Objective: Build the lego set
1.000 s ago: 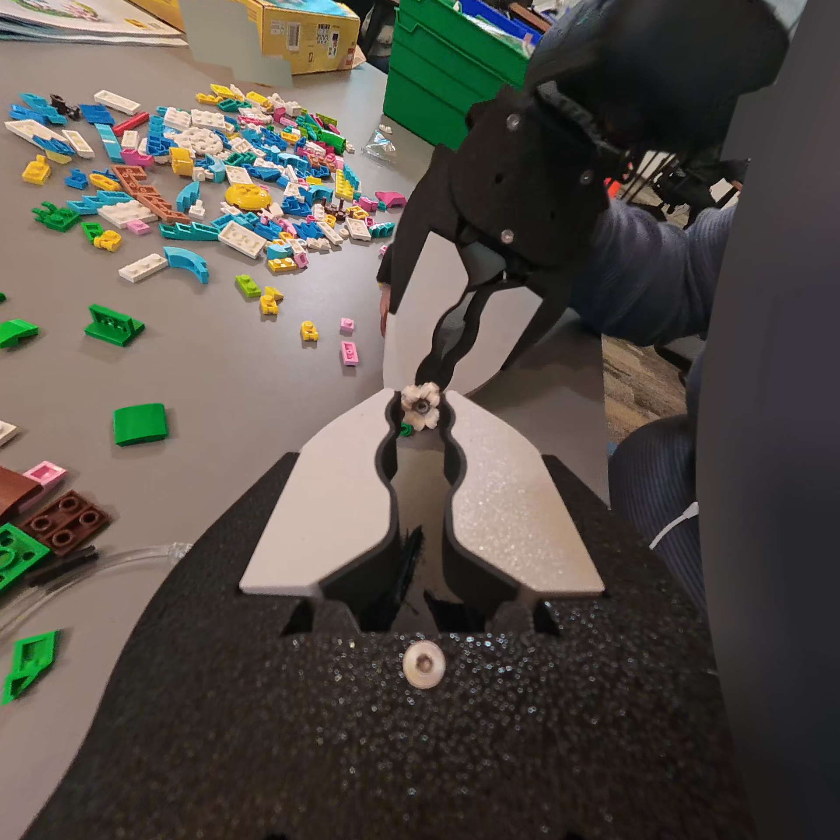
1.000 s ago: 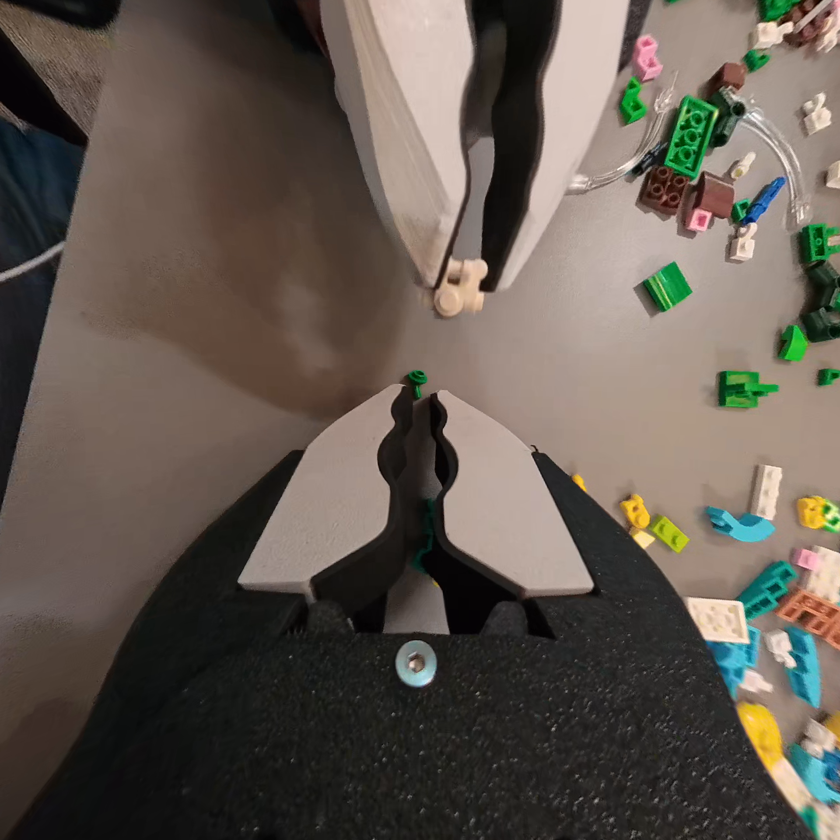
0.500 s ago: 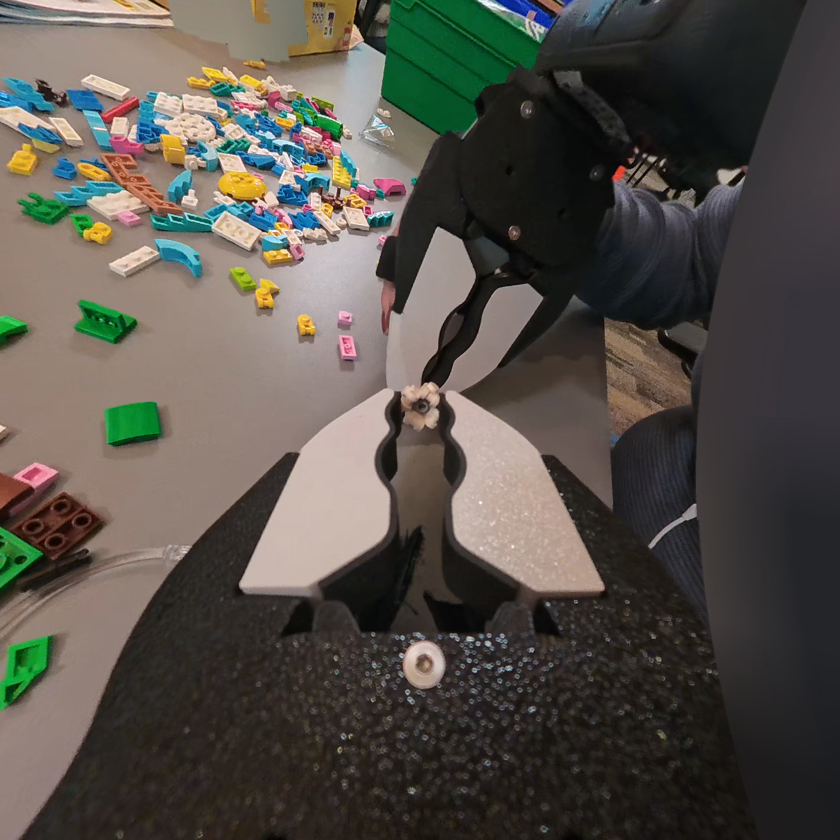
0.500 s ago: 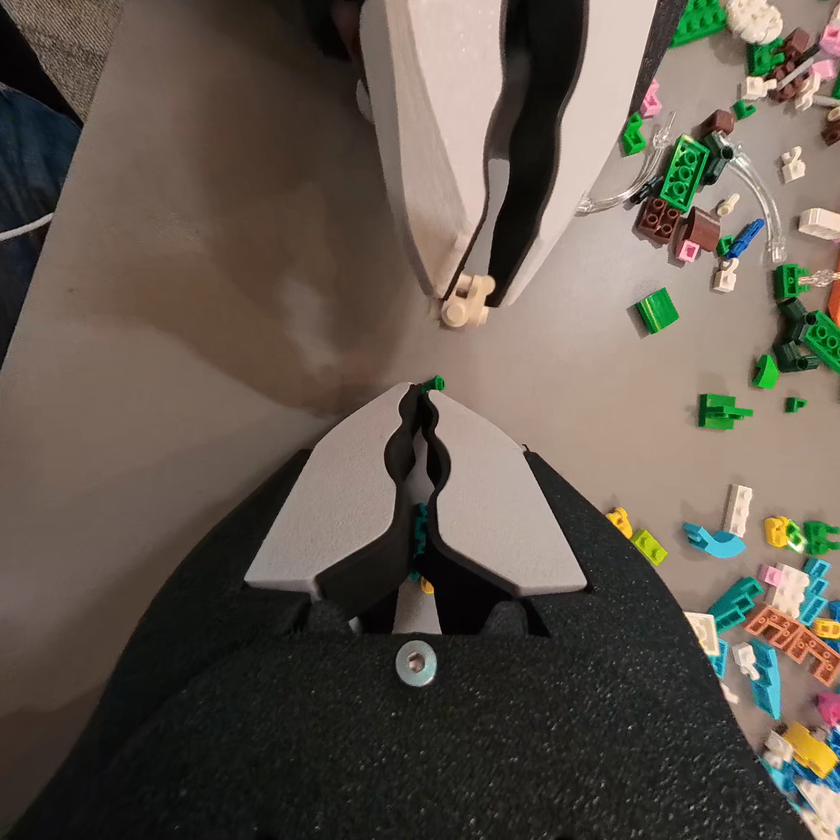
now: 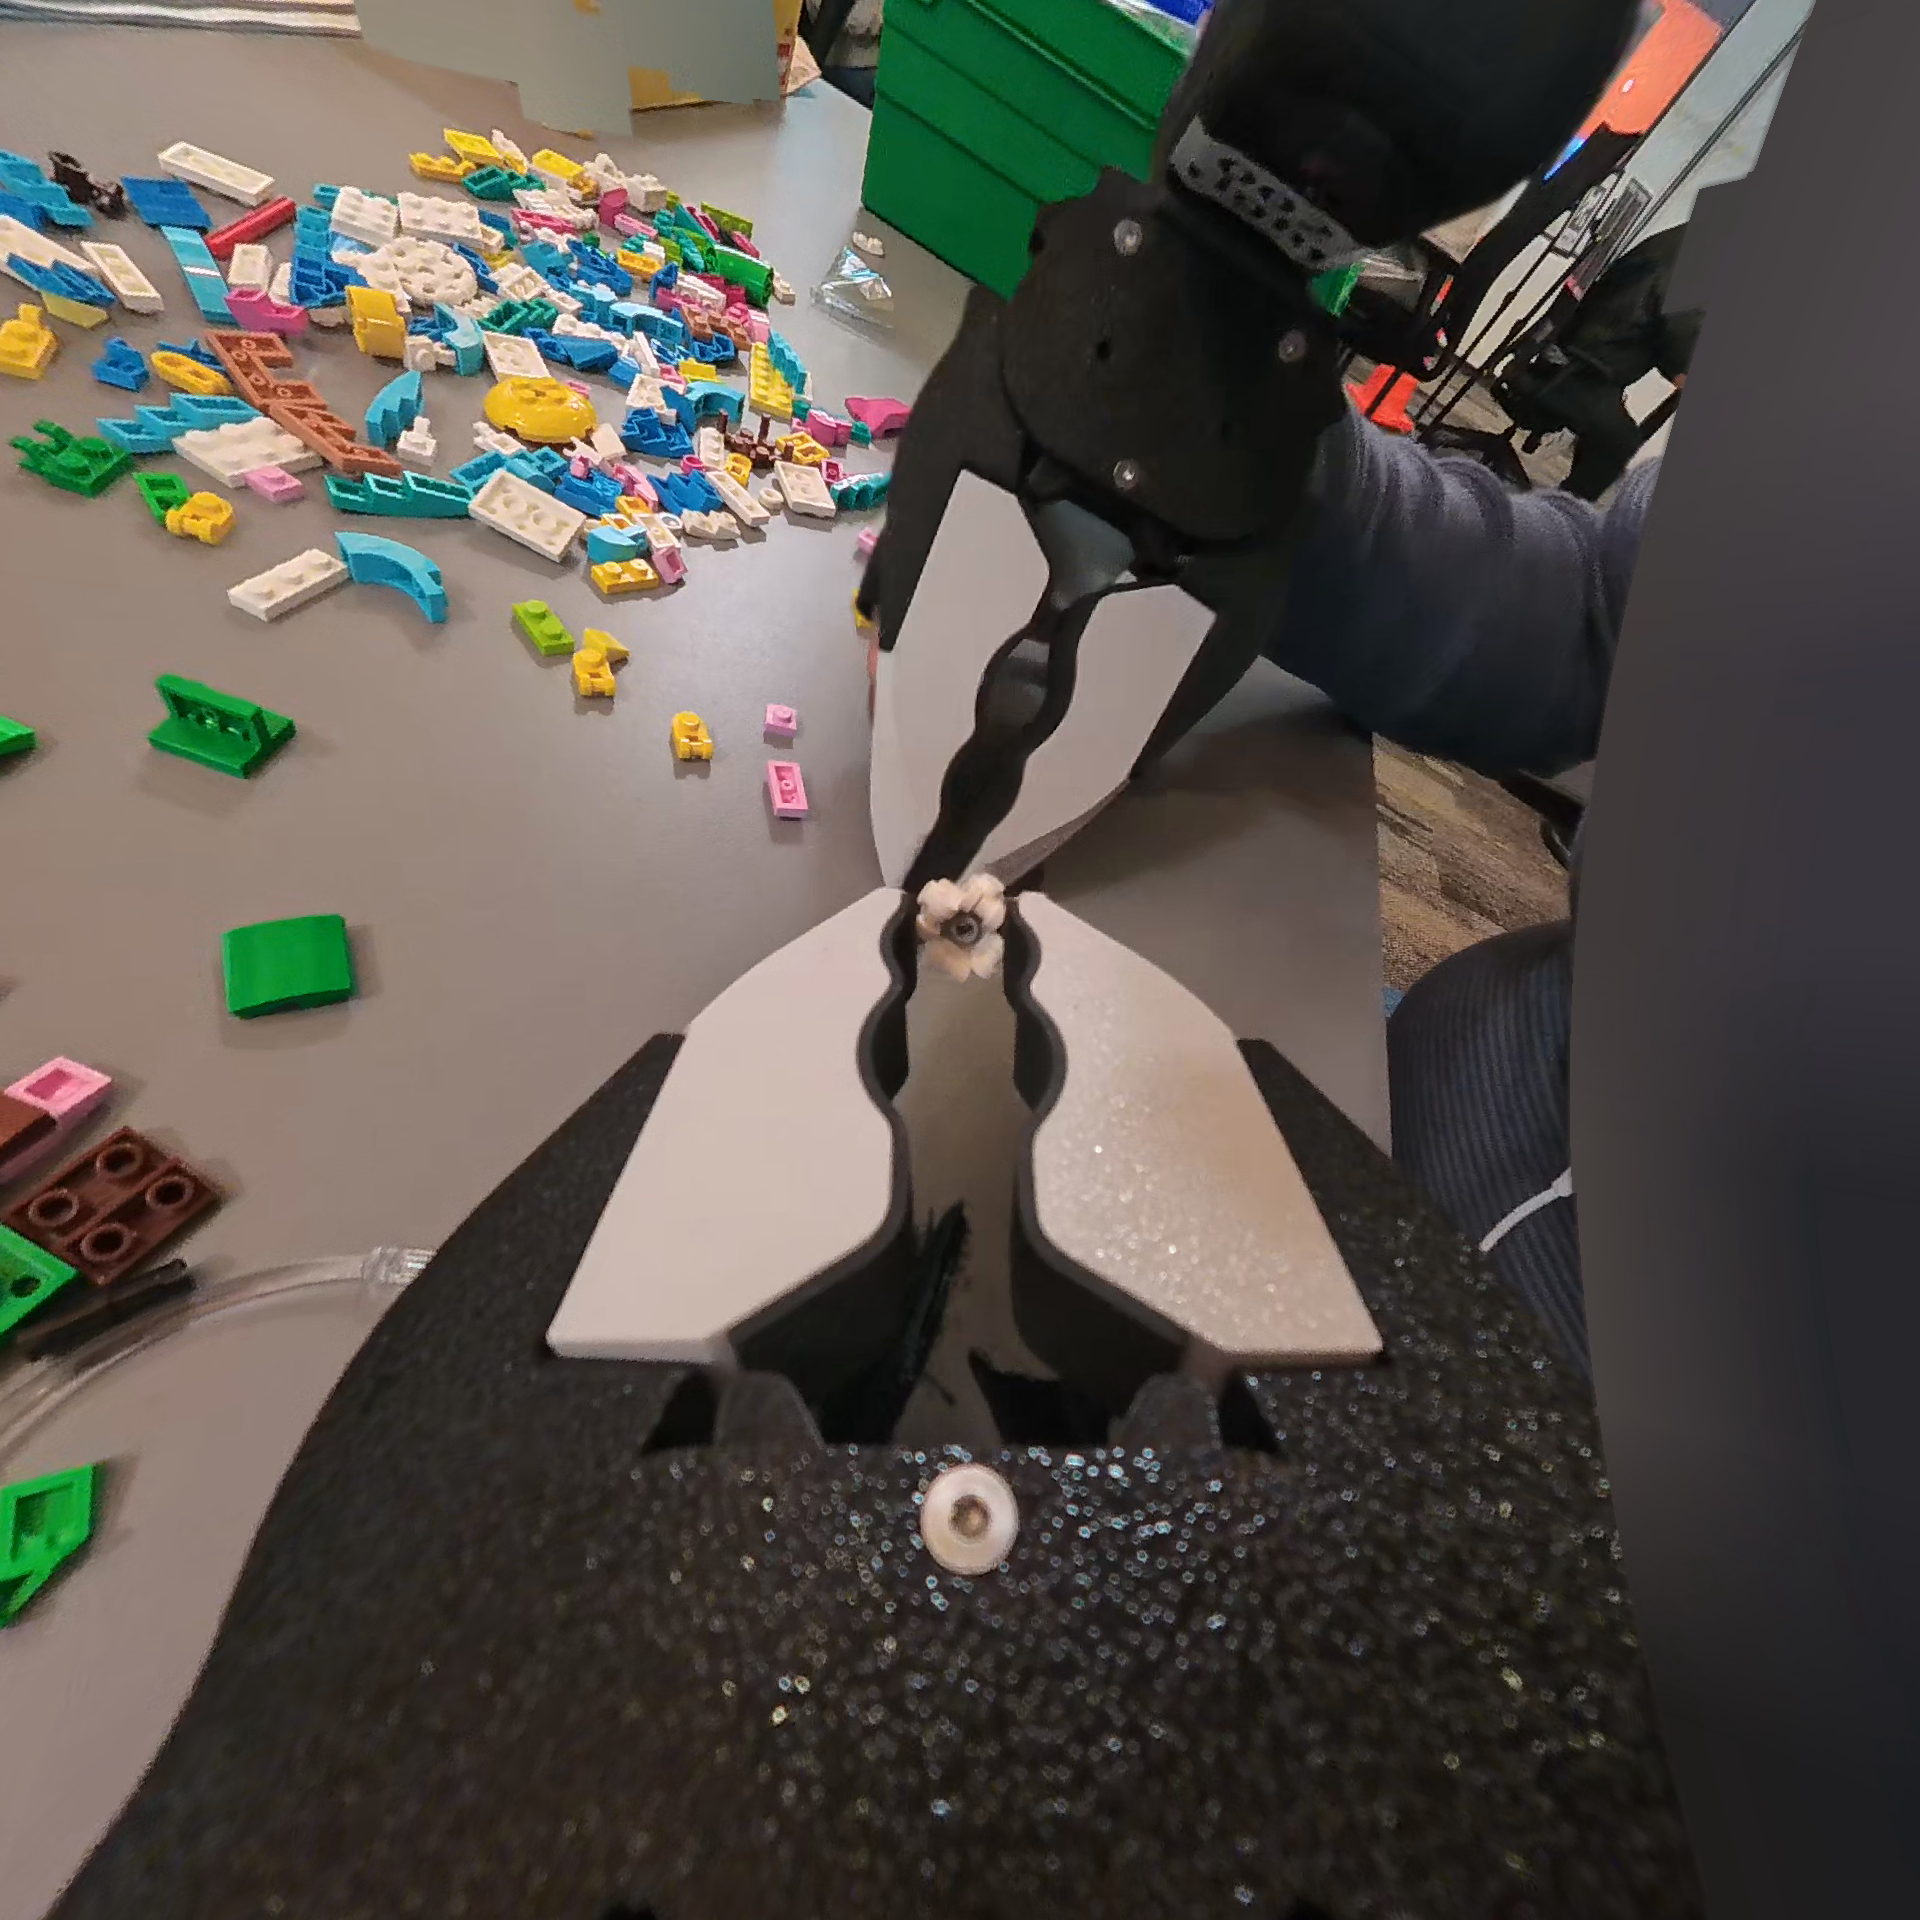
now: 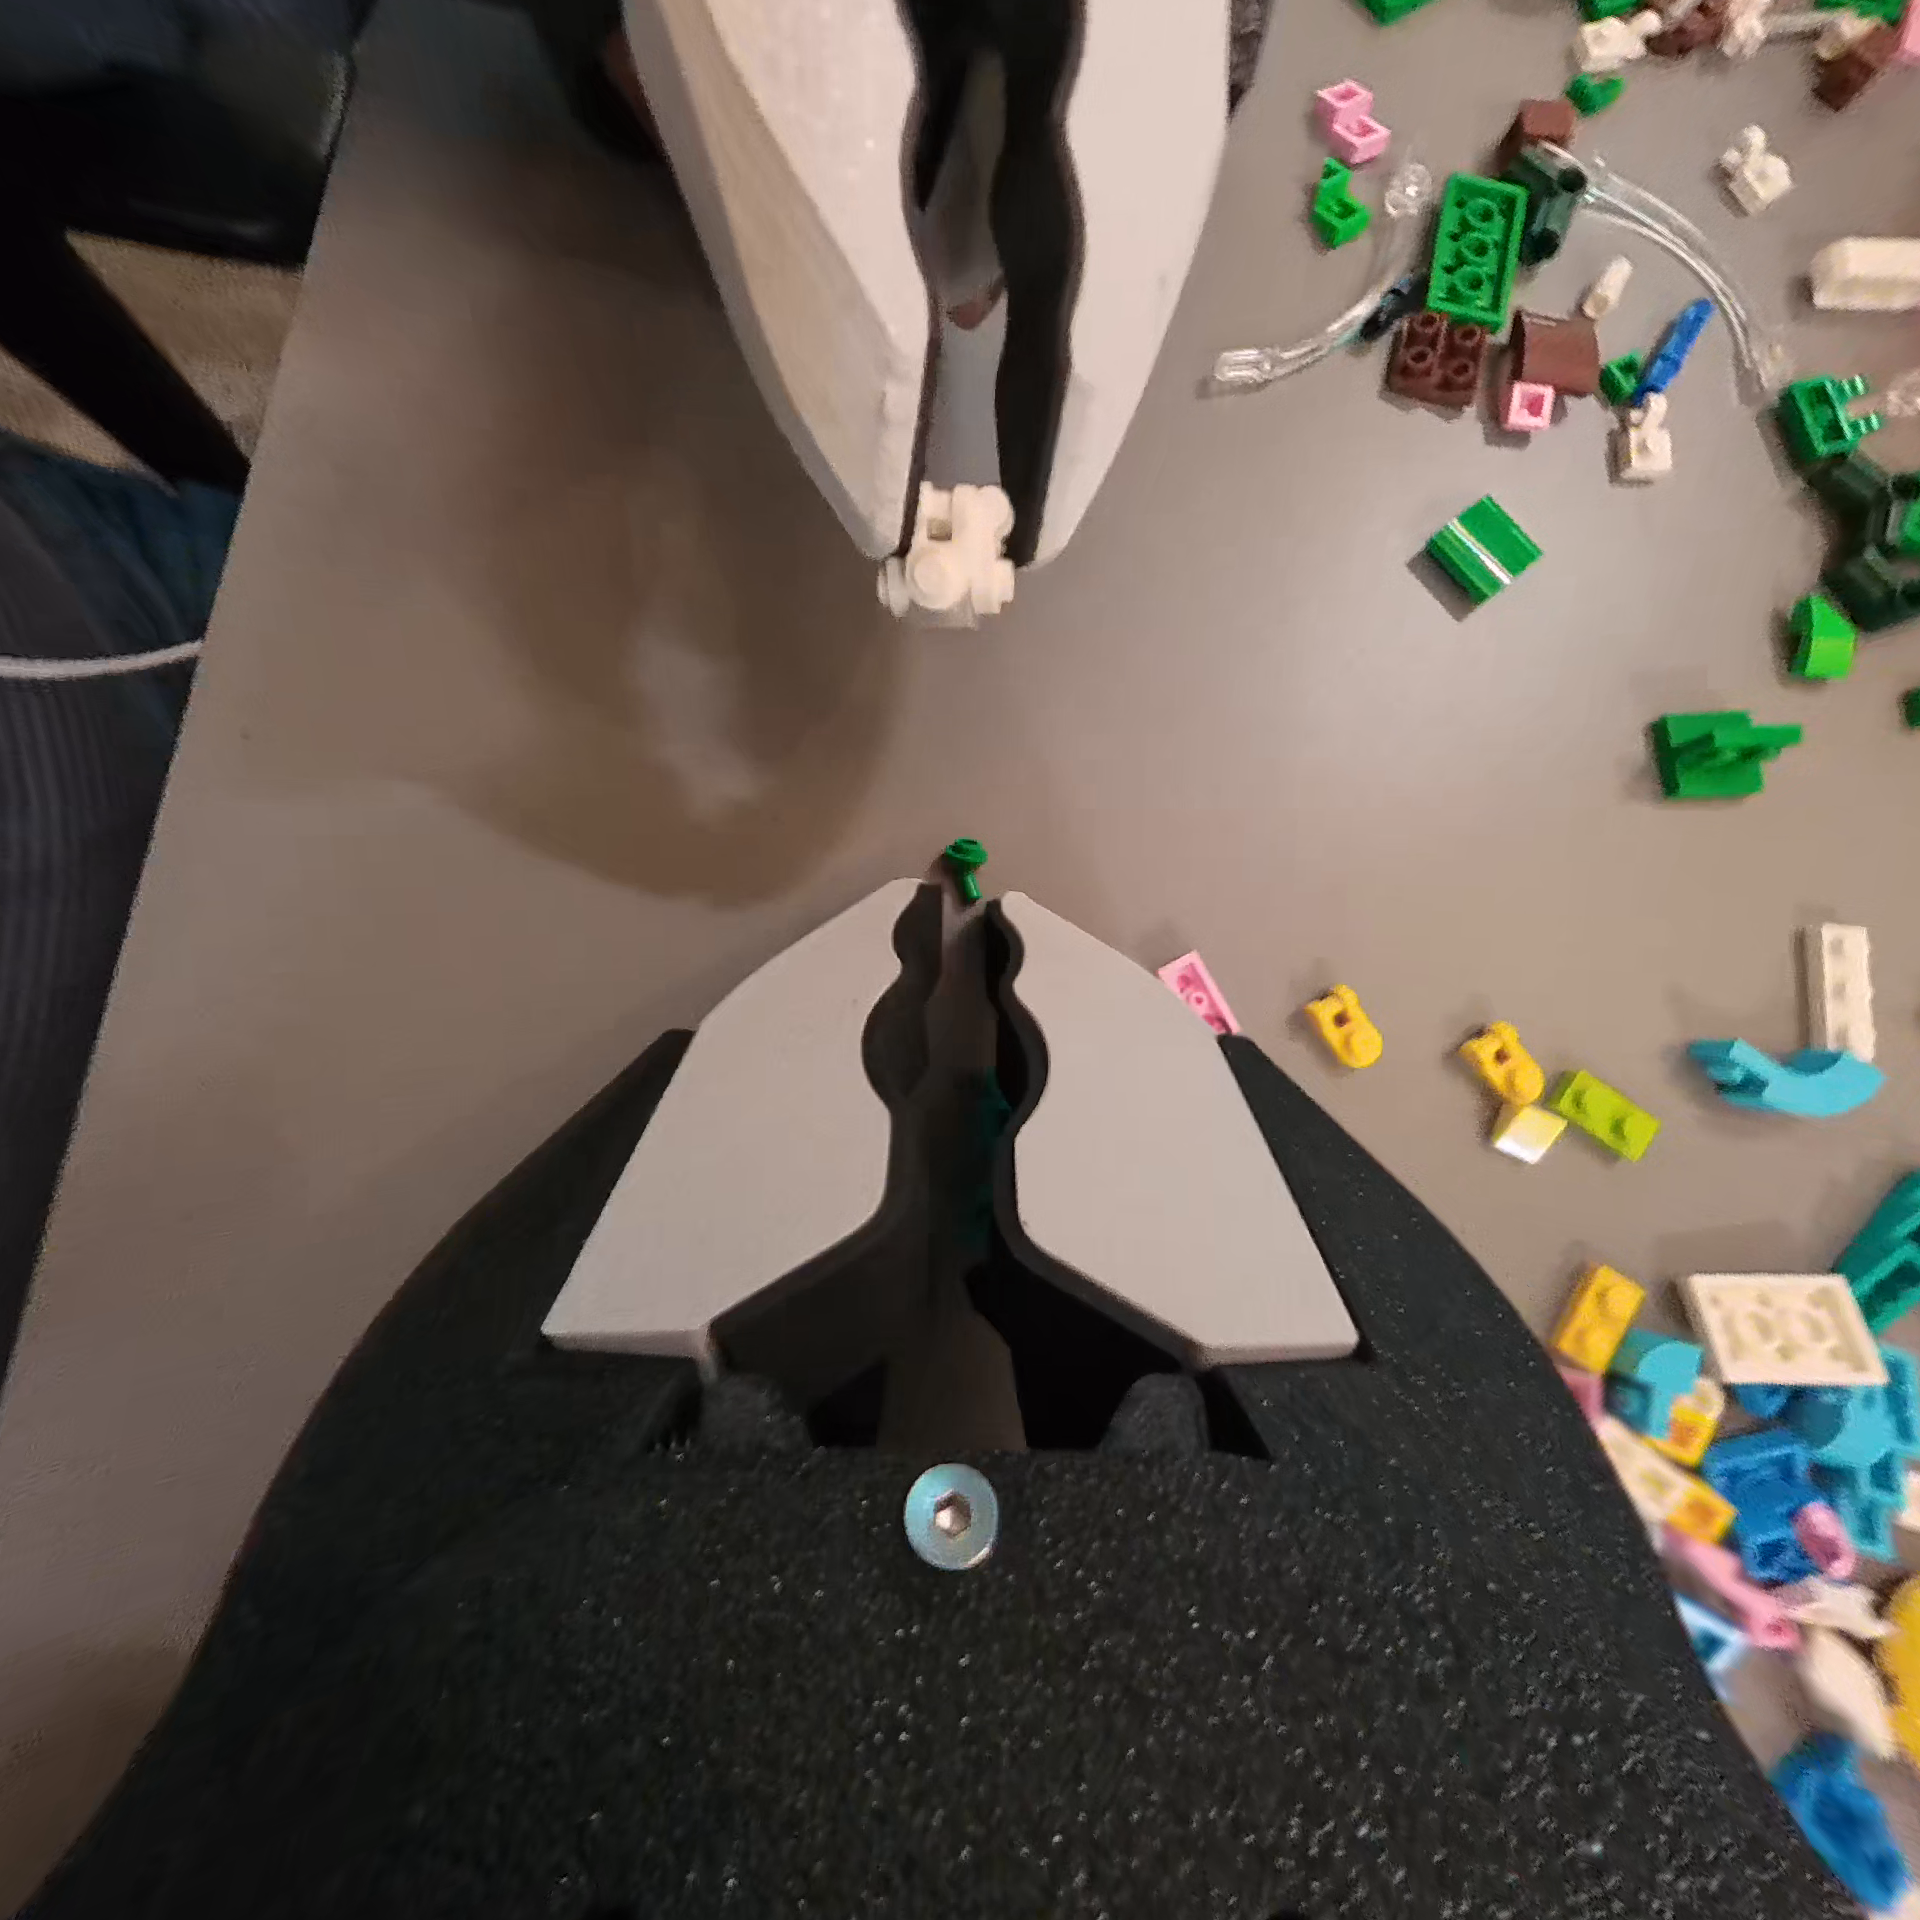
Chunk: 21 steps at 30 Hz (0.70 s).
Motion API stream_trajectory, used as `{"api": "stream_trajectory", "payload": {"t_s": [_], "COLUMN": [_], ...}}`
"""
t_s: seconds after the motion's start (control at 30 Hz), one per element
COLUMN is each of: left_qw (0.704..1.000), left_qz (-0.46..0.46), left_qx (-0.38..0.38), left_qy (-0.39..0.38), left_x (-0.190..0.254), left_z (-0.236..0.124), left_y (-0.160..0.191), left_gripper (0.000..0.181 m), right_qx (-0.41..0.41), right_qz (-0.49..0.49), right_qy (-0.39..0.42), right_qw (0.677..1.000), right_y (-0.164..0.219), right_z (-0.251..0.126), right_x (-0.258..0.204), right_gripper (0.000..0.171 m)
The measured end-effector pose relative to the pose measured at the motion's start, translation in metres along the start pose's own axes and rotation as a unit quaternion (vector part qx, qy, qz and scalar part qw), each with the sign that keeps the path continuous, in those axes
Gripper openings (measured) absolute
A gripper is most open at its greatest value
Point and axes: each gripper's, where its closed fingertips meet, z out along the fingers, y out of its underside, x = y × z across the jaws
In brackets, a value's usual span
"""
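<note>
My left gripper [image 5: 961, 925] is shut on a small white flower piece [image 5: 961, 923], held above the grey table. That flower piece also shows in the right wrist view [image 6: 951, 566], clamped at the left gripper's tips [image 6: 956, 551]. My right gripper [image 6: 964, 894] is shut on a tiny green stem piece [image 6: 966, 864] that pokes out of its tips. In the left wrist view the right gripper [image 5: 961, 868] points its tips down right behind the flower piece. In the right wrist view a short gap separates the stem from the flower.
A big pile of loose coloured bricks [image 5: 499, 343] lies at the back left. Green pieces [image 5: 286, 964], a brown plate [image 5: 109, 1205] and clear tubing [image 5: 260, 1288] lie at the left. A green bin [image 5: 997, 145] stands behind. The table edge [image 5: 1377, 935] and a person's sleeve [image 5: 1455, 603] are at the right.
The two grippers have stayed facing each other, each keeping its piece. The right gripper tilted a little, and the gap between stem and flower looks somewhat wider than half a second ago.
</note>
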Motion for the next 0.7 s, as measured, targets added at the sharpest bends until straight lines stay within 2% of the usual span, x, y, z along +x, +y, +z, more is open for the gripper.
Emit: {"api": "stream_trajectory", "payload": {"t_s": [0.03, 0.2, 0.53, 0.7], "left_qw": [1.000, 1.000, 1.000, 1.000], "left_qz": [-0.001, -0.006, -0.006, -0.010], "left_qx": [0.001, 0.007, 0.013, 0.011], "left_qy": [0.001, 0.009, 0.016, 0.018], "left_x": [-0.0001, 0.0007, 0.0032, 0.0028], "left_z": [-0.0001, -0.0014, -0.0027, -0.0023], "left_y": [-0.0001, -0.0015, -0.0023, -0.0018], "left_gripper": [0.015, 0.015, 0.015, 0.015], "right_qx": [0.007, 0.042, 0.024, 0.003], "right_qz": [0.019, 0.011, 0.040, 0.026], "right_qy": [0.005, 0.056, 0.007, 0.034], "right_qw": [1.000, 0.997, 0.999, 0.999], "right_y": [-0.0004, -0.0037, -0.0062, -0.0062], "right_z": [0.0000, -0.0008, 0.0046, 0.0061], "right_x": [-0.0011, 0.0013, 0.0014, 0.0018], "right_gripper": [0.010, 0.018, 0.011, 0.007]}}
